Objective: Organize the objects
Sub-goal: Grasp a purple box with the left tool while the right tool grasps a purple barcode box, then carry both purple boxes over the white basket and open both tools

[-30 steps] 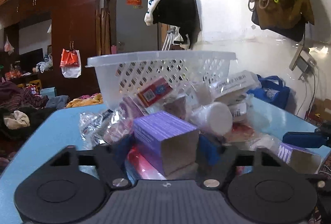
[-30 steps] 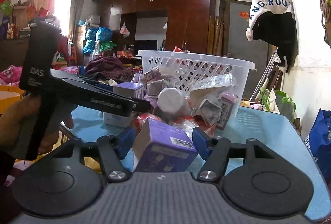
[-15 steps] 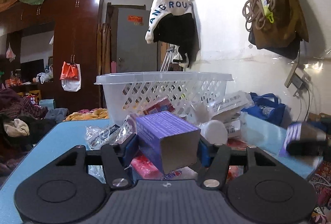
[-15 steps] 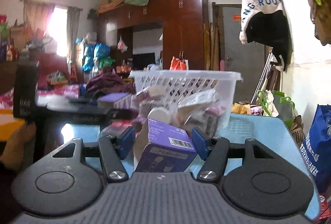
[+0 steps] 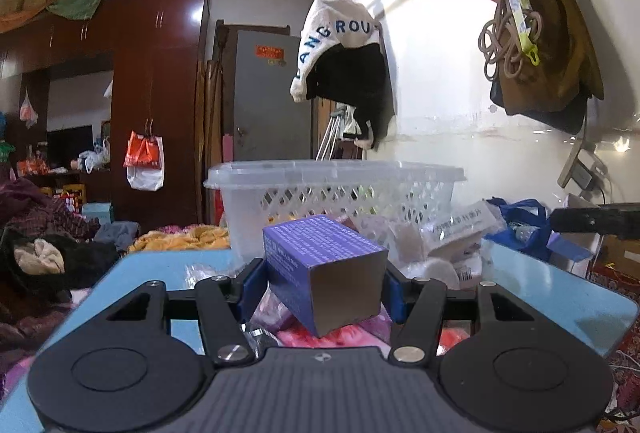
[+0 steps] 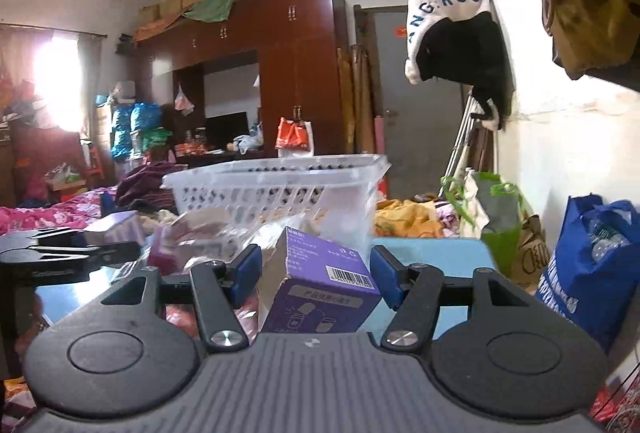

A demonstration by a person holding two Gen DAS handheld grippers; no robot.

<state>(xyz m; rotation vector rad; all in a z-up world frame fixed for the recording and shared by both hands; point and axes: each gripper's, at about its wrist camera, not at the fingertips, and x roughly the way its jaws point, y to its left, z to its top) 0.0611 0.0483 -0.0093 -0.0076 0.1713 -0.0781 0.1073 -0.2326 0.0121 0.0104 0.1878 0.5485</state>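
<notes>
My left gripper (image 5: 322, 283) is shut on a purple box (image 5: 324, 269) and holds it above the pile of packets (image 5: 440, 249) on the blue table (image 5: 560, 285). My right gripper (image 6: 316, 273) is shut on another purple box (image 6: 324, 289) with a barcode on top. A white lattice basket (image 5: 332, 189) stands behind the pile; it also shows in the right wrist view (image 6: 276, 189). The left gripper's black body (image 6: 60, 257) appears at the left of the right wrist view, and the right gripper's body (image 5: 596, 219) at the right of the left wrist view.
A blue bag (image 6: 592, 265) and a green bag (image 6: 496, 217) stand off the table's right side by the wall. Clothes hang on the wall (image 5: 344, 65). A bed with clothes (image 5: 36, 253) lies left of the table.
Both grippers have risen with their purple boxes, so the pile and basket now sit lower in view. The left gripper closed on its box and lifted it off the pile.
</notes>
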